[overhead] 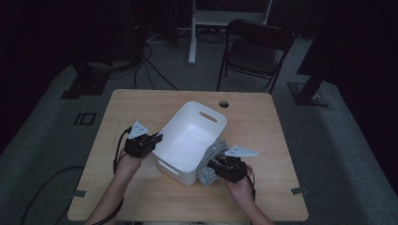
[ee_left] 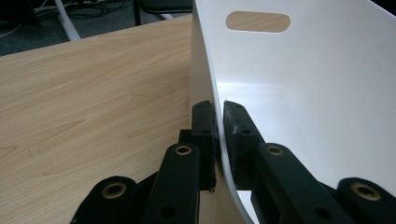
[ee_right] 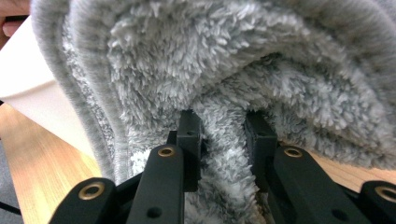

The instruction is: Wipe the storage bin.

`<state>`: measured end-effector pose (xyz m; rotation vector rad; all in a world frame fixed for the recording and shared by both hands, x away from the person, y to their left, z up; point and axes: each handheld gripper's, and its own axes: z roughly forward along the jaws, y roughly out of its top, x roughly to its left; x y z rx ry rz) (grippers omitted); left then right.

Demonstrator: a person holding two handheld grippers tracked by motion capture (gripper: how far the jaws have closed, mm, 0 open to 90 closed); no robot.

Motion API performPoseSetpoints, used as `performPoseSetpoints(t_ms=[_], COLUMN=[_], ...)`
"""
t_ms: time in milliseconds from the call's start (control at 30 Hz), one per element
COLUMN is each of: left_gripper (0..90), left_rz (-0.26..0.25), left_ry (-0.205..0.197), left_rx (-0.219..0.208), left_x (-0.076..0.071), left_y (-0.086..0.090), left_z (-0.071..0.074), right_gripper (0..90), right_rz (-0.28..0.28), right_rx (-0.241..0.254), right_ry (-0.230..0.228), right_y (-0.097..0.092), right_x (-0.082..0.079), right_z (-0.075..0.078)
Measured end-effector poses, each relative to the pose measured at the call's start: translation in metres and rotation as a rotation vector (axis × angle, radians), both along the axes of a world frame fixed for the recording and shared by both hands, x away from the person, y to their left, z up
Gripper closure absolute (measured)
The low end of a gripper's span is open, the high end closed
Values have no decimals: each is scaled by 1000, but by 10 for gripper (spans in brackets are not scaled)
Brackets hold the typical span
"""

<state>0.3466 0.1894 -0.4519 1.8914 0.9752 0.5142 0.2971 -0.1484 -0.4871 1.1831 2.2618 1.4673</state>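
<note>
While one white bin (overhead: 187, 140) sits mid-table, left claw (ee_left: 218, 122) clamped on its wall, right claw (ee_right: 226, 133) clamped on one grey fleece cloth (ee_right: 243, 65).

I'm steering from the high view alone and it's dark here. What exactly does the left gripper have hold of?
Observer: The left gripper is clamped on the white bin's side wall, one jaw inside, one outside.
Operator: And the right one, is it gripping that grey bundle?
Observer: Yes, the right gripper pinches a fold of the fluffy grey towel between its jaws.
Operator: Is the towel in the bin?
Observer: No, it hangs outside, beside the bin's wall, above the table.
</note>
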Motion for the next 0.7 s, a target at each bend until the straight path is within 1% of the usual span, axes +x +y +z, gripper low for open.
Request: performPoseSetpoints(t_ms=[100, 267, 400, 467, 500, 533, 567, 700], left_gripper=[835, 835, 835, 835, 835, 835, 834, 834], left_rz=[1, 1, 3, 2, 4, 3, 3, 3], left_ry=[0, 0, 1, 1, 0, -1, 0, 0], left_rx=[-2, -2, -2, -2, -2, 0, -1, -1], left_x=[0, 0, 0, 0, 0, 0, 0, 0], left_y=[0, 0, -1, -1, -1, -1, -1, -1], left_z=[0, 0, 0, 0, 0, 0, 0, 0], right_gripper=[729, 729, 729, 729, 729, 729, 729, 729], right_rz=[3, 4, 5, 6, 7, 9, 11, 7], right_rx=[1, -11, -42, -43, -47, -63, -68, -68], right_ry=[2, 10, 18, 26, 35, 56, 65, 90], right_y=[0, 0, 1, 1, 1, 1, 1, 1], right_x=[1, 2, 4, 5, 6, 9, 10, 13], right_z=[-4, -7, -11, -13, -14, -20, -22, -29])
